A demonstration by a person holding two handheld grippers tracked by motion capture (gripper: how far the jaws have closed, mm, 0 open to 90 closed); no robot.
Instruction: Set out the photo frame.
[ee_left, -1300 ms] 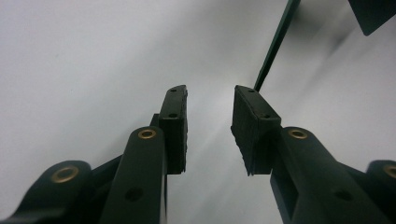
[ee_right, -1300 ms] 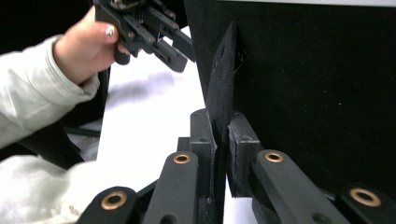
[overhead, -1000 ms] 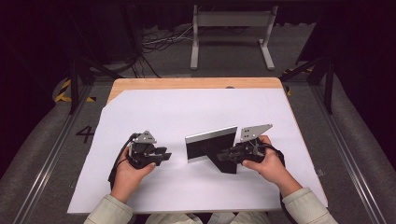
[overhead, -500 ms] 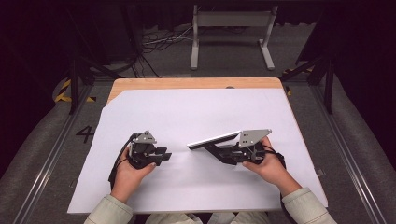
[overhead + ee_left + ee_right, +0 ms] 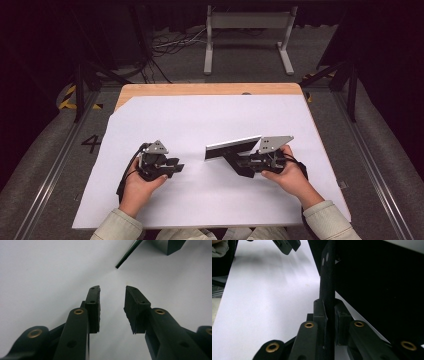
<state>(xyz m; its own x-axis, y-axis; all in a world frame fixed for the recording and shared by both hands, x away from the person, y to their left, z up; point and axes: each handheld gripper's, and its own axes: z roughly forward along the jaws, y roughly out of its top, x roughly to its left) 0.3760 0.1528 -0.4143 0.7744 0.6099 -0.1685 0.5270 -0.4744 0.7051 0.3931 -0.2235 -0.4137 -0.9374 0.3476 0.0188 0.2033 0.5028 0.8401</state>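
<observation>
The right tool grips a thin, flat dark panel by its lower edge, holding it tilted on edge above the white sheet that covers the tabletop. Seen from above, the panel shows a pale top edge and a dark face, and it slants up from the left end towards the grey three-cornered plate on the right tool. In the right gripper view the panel's edge runs upright between the two pads, which sit close on either side of it; the jaws have just been opening a little, yet the panel is between them and looks pinched there. The person's right hand wraps the tool's body just right of the panel.

The left tool lies to the left of the panel, a little apart from it, resting low over the white sheet in the person's left hand. Its jaws stand partly open with nothing between the pads. In the left gripper view the panel's near corner shows as a thin dark strip beyond the pads.
</observation>
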